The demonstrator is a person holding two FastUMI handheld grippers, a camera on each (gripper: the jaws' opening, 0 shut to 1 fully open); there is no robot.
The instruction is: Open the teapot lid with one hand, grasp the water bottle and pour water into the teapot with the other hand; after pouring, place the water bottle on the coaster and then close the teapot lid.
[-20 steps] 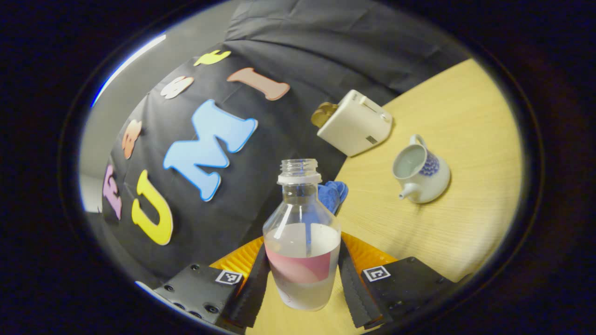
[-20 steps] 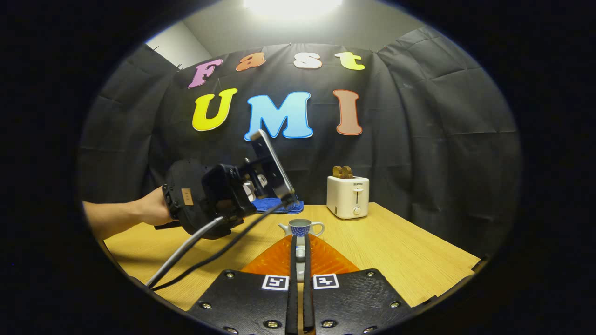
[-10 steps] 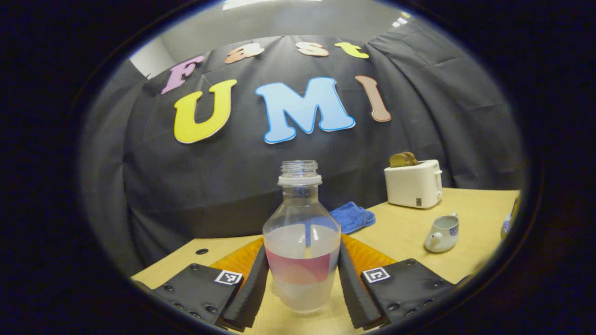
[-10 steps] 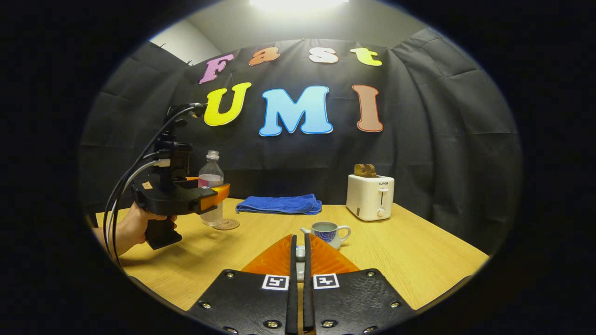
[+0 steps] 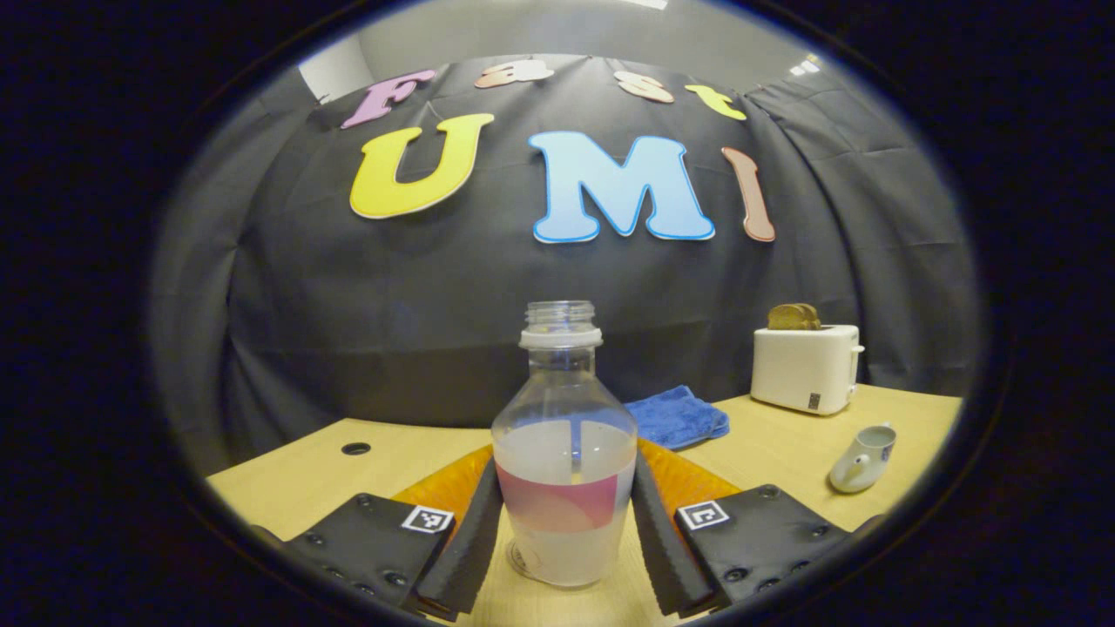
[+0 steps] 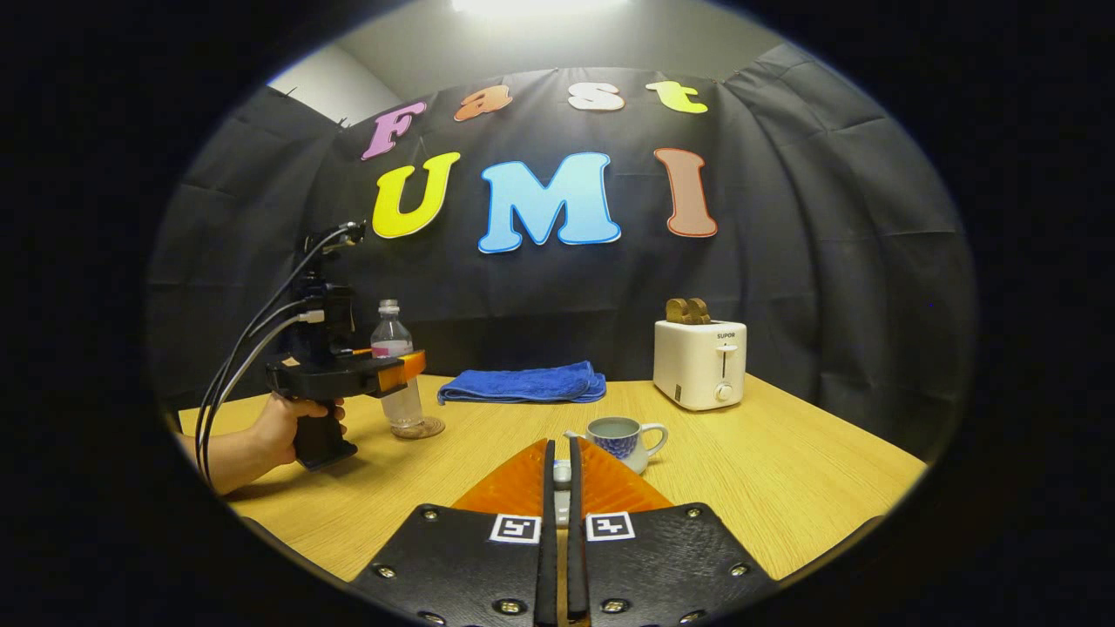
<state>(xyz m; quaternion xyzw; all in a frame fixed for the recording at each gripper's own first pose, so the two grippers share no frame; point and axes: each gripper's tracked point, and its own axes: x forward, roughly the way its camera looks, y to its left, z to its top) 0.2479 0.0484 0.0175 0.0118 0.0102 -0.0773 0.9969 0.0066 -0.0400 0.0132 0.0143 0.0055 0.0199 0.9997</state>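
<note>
Illumination: one bright ceiling light [image 6: 536, 4], overexposed in the right gripper view; table [image 6: 784, 488] evenly lit, with soft shadows beneath objects; black cloth wall [image 6: 827, 261] dim; strong fisheye curvature toward both views' edges; centres sharp, rims slightly soft.

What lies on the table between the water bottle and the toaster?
In the right gripper view, a folded blue towel lies at the back of the table between the water bottle and the toaster. The left gripper view shows the same.
</note>
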